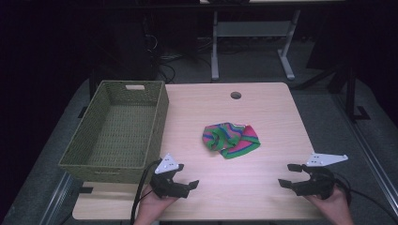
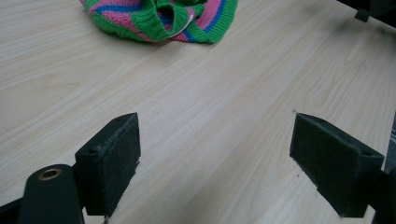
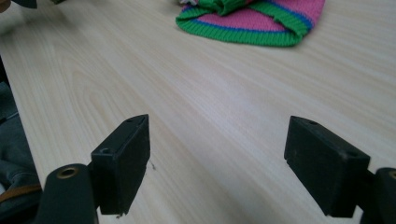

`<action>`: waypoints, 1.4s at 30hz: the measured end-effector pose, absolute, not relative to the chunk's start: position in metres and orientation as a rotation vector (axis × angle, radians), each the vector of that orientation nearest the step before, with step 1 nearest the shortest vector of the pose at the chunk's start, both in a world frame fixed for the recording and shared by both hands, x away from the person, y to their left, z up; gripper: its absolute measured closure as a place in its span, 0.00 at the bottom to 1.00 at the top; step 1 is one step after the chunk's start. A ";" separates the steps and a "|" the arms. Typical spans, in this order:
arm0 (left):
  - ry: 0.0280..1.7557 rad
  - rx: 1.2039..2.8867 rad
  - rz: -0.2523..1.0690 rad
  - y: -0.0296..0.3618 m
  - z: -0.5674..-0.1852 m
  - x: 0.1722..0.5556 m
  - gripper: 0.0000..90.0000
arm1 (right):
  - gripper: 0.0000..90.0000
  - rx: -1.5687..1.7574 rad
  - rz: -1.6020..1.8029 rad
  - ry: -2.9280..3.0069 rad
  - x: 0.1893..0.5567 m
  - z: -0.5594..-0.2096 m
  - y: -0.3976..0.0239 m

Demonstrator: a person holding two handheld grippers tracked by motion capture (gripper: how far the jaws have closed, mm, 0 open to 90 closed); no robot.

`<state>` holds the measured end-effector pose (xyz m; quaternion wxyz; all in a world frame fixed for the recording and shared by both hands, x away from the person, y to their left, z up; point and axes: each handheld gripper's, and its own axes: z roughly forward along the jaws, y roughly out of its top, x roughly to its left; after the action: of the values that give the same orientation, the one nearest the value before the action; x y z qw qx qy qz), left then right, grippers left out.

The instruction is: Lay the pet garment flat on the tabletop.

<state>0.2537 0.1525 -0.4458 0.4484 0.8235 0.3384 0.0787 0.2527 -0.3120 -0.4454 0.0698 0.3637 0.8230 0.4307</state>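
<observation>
desk point(image 1: 263, 187): carries all items
basket point(image 1: 117, 133): on left part of desk
knitted cloth point(image 1: 231, 139): on desk centre, right of basket, apart from it
left hand-held gripper point(image 1: 187, 177): near edge, before basket
right hand-held gripper point(image 1: 289, 176): near edge, right of cloth

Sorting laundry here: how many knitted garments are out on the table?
1: the striped knit lies crumpled mid-table, right of the basket. More could be folded inside it.
</observation>
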 end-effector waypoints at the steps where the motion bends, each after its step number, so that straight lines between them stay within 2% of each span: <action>1: 0.839 2.039 0.191 0.152 -0.446 0.254 0.18 | 0.24 1.076 1.297 2.477 0.256 -0.442 -0.308; 42: 0.822 2.024 0.181 0.151 -0.445 0.255 0.18 | 0.25 0.923 1.163 2.692 0.351 -0.395 -0.244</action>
<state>0.2552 0.1514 -0.4452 0.4572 0.8212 0.3334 0.0734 0.3512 -0.2443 -0.3950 0.0337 0.3000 0.8752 0.3780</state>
